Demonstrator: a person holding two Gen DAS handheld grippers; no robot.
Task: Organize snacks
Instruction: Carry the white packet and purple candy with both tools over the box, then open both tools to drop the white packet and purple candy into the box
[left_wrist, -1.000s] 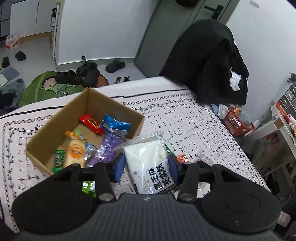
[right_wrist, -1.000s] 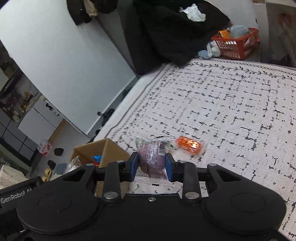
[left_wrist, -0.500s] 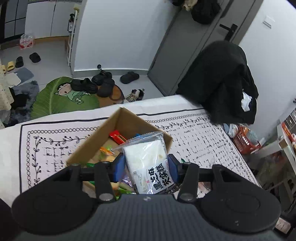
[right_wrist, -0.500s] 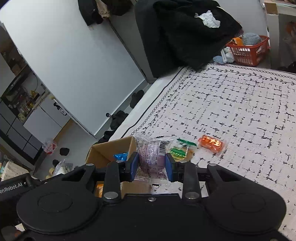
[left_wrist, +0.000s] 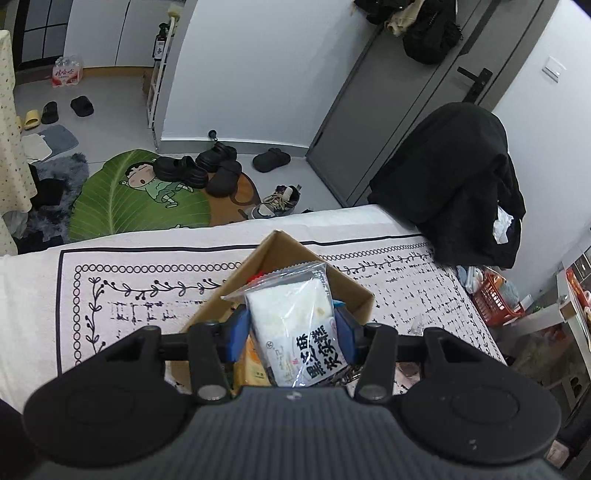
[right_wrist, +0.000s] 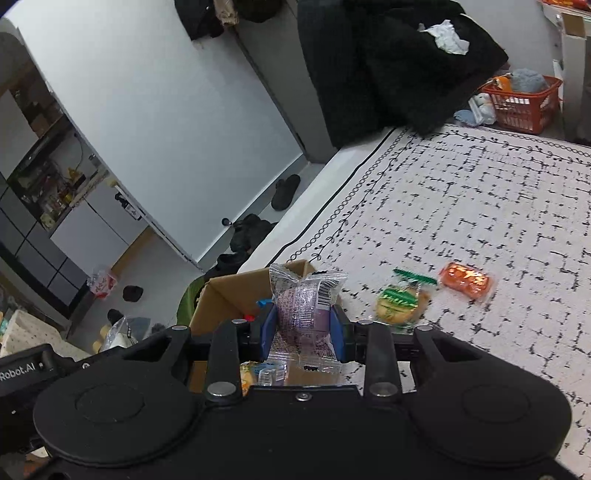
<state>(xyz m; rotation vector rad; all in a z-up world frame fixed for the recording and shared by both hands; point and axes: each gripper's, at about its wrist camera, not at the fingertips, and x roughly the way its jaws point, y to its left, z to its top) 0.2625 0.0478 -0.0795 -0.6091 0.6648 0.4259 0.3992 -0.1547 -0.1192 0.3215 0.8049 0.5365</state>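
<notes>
left fingers (left_wrist: 291, 334) pinch white packet (left_wrist: 291, 325) | right fingers (right_wrist: 302, 332) pinch purple packet (right_wrist: 301, 314) (above box (right_wrist: 221, 295))

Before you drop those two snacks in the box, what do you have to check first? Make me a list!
1. Left tongs pinch the white snack packet: ok.
2. Right tongs pinch the purple snack packet: ok.
3. Cardboard box open on top: ok.
4. Both packets over the box opening: cannot tell, the tongs hide much of it.
5. Room left inside the box: cannot tell.
6. Snacks still waiting on the tablecloth: not ok, the green-and-yellow packet and the orange packet lie outside.
</notes>
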